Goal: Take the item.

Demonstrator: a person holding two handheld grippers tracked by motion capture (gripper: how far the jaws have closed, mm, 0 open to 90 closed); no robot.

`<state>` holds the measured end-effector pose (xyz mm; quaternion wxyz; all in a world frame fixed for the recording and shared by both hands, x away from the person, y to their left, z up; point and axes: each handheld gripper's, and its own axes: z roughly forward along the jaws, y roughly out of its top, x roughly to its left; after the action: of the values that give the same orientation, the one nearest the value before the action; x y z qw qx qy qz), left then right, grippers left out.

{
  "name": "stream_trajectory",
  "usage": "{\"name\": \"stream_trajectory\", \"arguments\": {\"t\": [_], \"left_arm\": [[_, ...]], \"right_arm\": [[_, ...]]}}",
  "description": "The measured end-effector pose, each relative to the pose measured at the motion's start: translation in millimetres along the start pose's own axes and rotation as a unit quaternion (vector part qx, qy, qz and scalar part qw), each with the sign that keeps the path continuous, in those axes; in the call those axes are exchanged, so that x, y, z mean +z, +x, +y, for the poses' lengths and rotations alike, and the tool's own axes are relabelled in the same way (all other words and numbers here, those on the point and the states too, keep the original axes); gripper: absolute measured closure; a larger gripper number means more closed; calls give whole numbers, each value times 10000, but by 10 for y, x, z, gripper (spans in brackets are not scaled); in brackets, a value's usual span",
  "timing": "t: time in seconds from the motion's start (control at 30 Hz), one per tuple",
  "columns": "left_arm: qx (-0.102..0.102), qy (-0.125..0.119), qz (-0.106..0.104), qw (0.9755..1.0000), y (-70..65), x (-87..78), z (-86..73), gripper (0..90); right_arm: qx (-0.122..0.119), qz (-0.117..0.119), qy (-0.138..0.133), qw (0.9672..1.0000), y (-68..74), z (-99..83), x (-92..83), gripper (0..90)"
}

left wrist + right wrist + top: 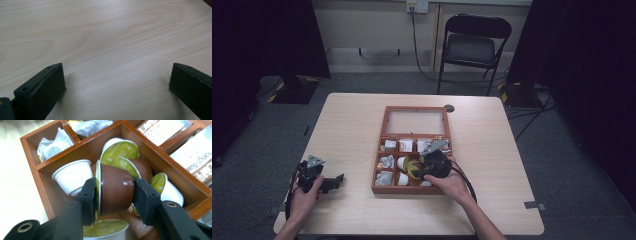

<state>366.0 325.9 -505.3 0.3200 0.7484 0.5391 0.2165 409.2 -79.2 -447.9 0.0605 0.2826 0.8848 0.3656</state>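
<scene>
A wooden compartment box (376, 172) sits mid-table with its glass lid (416, 121) laid back. My right gripper (417, 172) reaches into the front middle compartment. In the right gripper view, the right gripper (115, 183) is shut on a brown coffee capsule (116, 195) with a yellow-green foil lid, held on its side. Around it lie a white capsule (73, 176) and several others with yellow-green lids (121, 150). My left gripper (336, 182) rests on the table at front left. Its jaws (117, 68) stand wide open over bare wood.
Wrapped tea bags (52, 145) and paper sachets (162, 128) fill neighbouring compartments behind wooden dividers (82, 148). The light wooden table (352, 125) has free room left and right of the box. A black folding chair (474, 45) stands beyond the far edge.
</scene>
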Motion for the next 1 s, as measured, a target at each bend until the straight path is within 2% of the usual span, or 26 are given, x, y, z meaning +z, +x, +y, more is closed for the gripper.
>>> {"name": "stream_trajectory", "arguments": {"t": [0.63,1.0], "left_arm": [[0,-1,-2,10000,0,0,0,0],[-2,-1,-2,10000,0,0,0,0]], "right_arm": [[192,-76,-380,9991,-79,9,-202,554],[248,-114,-491,9984,-116,5,-281,554]]}}
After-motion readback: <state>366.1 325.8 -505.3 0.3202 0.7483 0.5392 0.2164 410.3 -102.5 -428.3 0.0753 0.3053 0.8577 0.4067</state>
